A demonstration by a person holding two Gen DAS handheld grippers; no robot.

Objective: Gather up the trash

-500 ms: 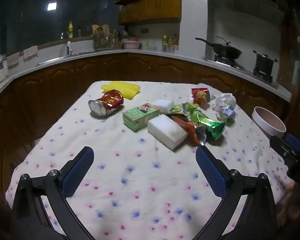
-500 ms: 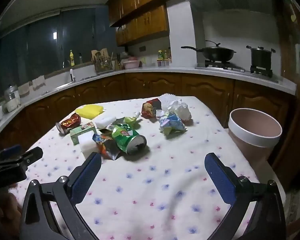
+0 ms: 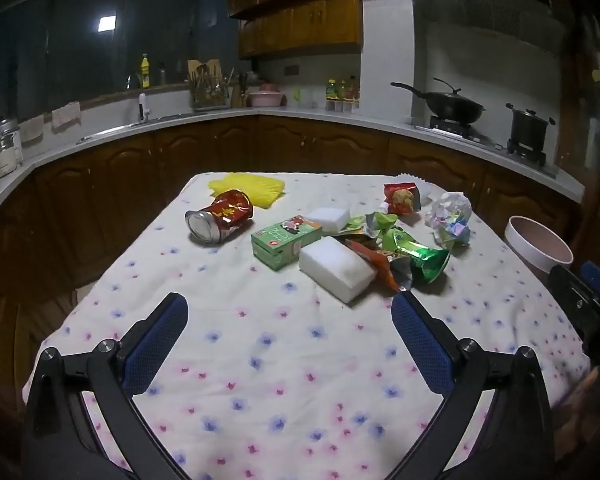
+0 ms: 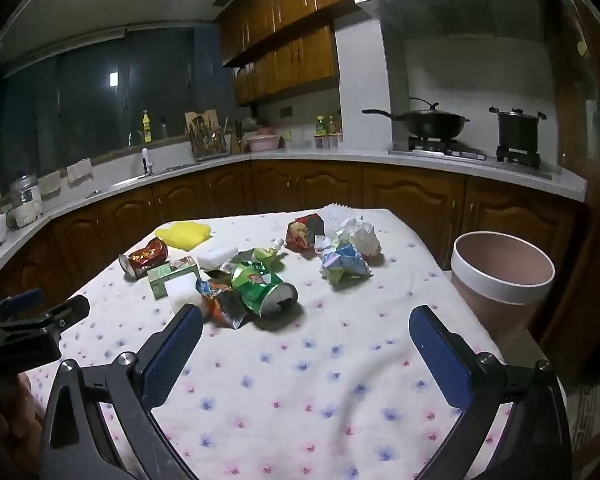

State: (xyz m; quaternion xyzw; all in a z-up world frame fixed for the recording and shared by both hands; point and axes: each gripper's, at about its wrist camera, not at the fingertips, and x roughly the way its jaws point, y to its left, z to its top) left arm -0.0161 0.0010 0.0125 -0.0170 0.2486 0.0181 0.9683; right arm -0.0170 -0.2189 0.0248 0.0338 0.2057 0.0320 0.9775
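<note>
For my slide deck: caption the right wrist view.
Open right gripper above floral tablecloth, facing crumpled green snack bag; pink wastebasket stands right.

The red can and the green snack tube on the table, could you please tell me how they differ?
The red can is dented and lies alone near the table's far left, its silver end showing. The green snack tube is crumpled, its open dark mouth showing, and it lies in the central pile against an orange wrapper. Both lie on their sides on the floral tablecloth, untouched.
</note>
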